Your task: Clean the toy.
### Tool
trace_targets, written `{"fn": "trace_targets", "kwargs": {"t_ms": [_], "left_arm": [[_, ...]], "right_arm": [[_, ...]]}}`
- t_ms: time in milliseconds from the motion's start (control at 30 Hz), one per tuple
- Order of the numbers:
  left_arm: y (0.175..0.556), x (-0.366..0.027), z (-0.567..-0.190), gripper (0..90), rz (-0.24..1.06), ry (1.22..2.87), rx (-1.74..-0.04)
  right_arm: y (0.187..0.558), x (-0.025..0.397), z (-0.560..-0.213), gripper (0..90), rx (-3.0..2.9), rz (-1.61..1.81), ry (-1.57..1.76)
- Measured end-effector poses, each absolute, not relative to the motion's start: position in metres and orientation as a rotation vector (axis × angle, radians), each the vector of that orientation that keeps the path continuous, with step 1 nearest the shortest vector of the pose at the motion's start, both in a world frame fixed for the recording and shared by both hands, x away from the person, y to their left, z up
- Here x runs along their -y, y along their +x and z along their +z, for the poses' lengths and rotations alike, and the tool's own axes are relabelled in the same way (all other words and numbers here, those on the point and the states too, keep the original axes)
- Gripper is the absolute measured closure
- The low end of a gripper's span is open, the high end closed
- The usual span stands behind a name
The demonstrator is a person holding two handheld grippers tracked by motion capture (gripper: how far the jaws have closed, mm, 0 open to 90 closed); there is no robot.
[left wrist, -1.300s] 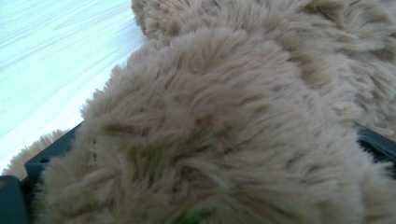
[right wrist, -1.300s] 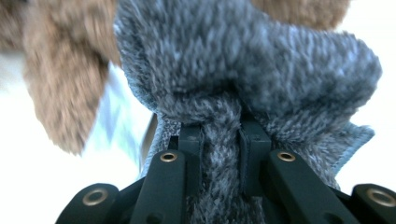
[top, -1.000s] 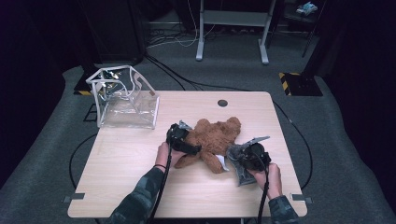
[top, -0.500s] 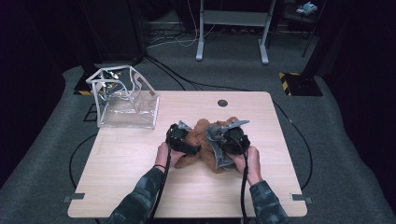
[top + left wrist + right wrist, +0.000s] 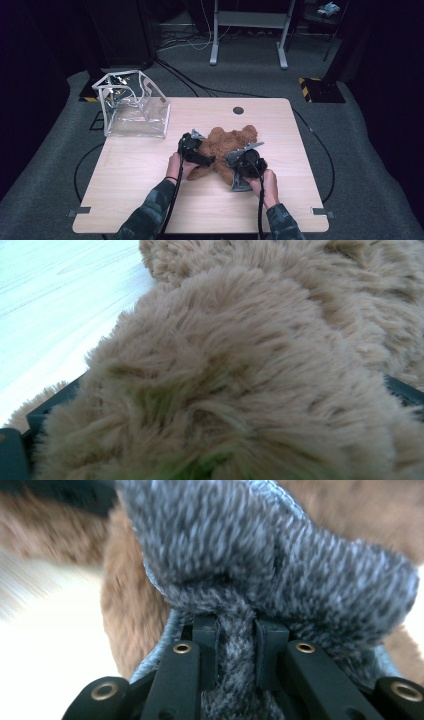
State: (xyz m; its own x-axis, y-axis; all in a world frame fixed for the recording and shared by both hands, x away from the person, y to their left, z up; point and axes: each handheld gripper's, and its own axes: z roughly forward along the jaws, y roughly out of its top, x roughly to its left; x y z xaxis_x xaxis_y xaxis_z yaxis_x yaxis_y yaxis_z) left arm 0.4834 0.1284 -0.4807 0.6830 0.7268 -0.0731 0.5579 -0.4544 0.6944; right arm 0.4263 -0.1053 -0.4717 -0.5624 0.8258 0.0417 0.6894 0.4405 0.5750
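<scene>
Two grippers on teddy bear [image 5: 225, 145], left gripper [image 5: 197, 156] clamping fur, right gripper [image 5: 237, 650] pinching grey knit [image 5: 280, 565].

Brown teddy bear [image 5: 227, 145], grey knit garment [image 5: 260, 565].

A clear plastic bag [image 5: 135, 107] with a white frame is seen standing open at the far left corner of the wooden worktop [image 5: 125, 190]. A small round dark grommet [image 5: 238, 110] is set into the worktop near its far edge. Black cables [image 5: 185, 82] are laid across the grey carpet [image 5: 370, 165] behind, where a pale metal stand [image 5: 247, 30] is placed.
</scene>
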Motion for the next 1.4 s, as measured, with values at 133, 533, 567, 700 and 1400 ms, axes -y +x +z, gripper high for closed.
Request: {"fn": "trace_targets", "kwargs": {"t_ms": [133,533,567,700,1400], "left_arm": [[0.483,-0.129,-0.481,0.6,0.302,2.174,-0.987],[0.485,-0.13,-0.481,0.5,0.28,2.162,-0.989],[0.486,-0.131,-0.48,0.4,0.285,2.169,-0.983],[0.486,-0.131,-0.48,0.4,0.283,2.17,-0.984],[0.472,-0.141,-0.452,0.0,0.318,2.122,-0.922]], "right_arm": [[0.422,0.107,-0.485,76.3,-2.471,0.765,1.347],[0.405,0.12,-0.43,75.1,-2.396,0.928,1.262],[0.407,0.119,-0.419,75.0,-2.367,0.957,1.254],[0.429,0.112,-0.402,74.9,-2.312,0.988,1.237],[0.432,0.12,-0.453,74.7,-2.383,0.888,1.361]]}}
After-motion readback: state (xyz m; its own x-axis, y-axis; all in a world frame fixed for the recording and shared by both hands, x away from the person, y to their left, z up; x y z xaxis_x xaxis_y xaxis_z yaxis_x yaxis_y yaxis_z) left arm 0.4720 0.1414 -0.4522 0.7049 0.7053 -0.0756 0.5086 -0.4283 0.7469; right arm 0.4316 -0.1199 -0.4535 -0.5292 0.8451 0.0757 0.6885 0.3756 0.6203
